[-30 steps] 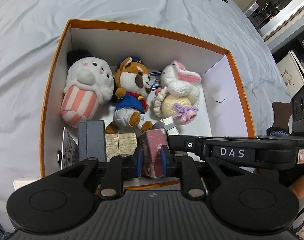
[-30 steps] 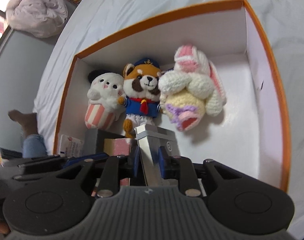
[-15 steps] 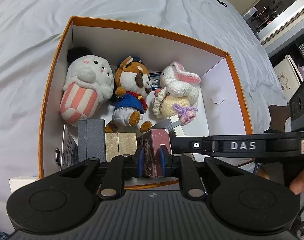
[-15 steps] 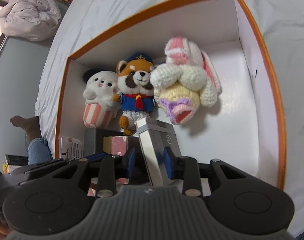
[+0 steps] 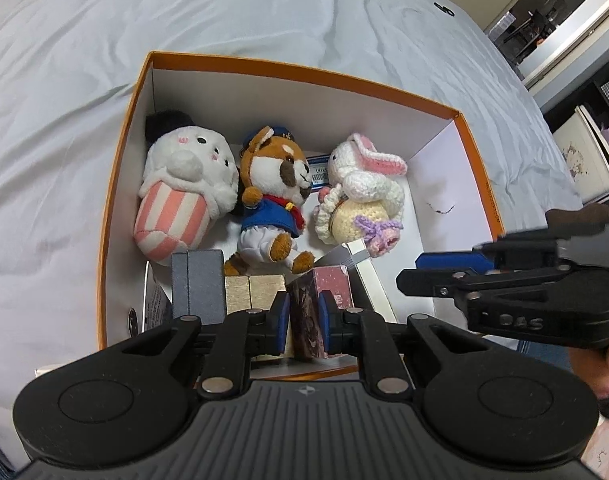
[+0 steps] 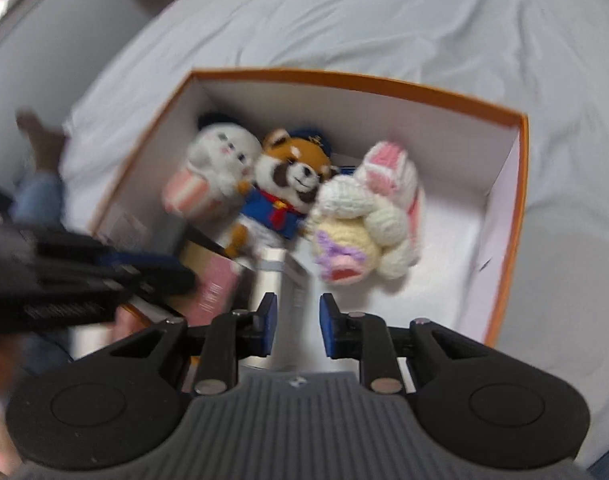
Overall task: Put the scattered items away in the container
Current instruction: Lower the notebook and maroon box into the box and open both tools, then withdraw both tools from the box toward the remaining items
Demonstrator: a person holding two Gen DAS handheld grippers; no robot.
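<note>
An orange box (image 5: 304, 74) on the bed holds a white striped plush (image 5: 180, 188), a red panda plush (image 5: 272, 200) and a crochet bunny (image 5: 360, 204). Along its near wall stand a grey box (image 5: 200, 280), a gold box (image 5: 256, 292) and a pink carton (image 5: 332, 280). My left gripper (image 5: 304, 320) is shut on the pink carton. A white box (image 6: 280, 276) leans beside the carton. My right gripper (image 6: 296, 320) hovers over it with its jaws closing. The white box shows through the gap, but the pads do not press on it.
A wrinkled white sheet (image 5: 264, 8) surrounds the box. The box floor (image 6: 444, 280) at the right is bare. A leaflet (image 5: 156, 304) stands against the left wall. A person's leg in jeans (image 6: 36, 196) is at the left, and shelves (image 5: 584, 160) at the far right.
My right gripper let go of the white box, rose a little and rolled, and its view is now blurred. My left gripper stays shut on the pink carton.
</note>
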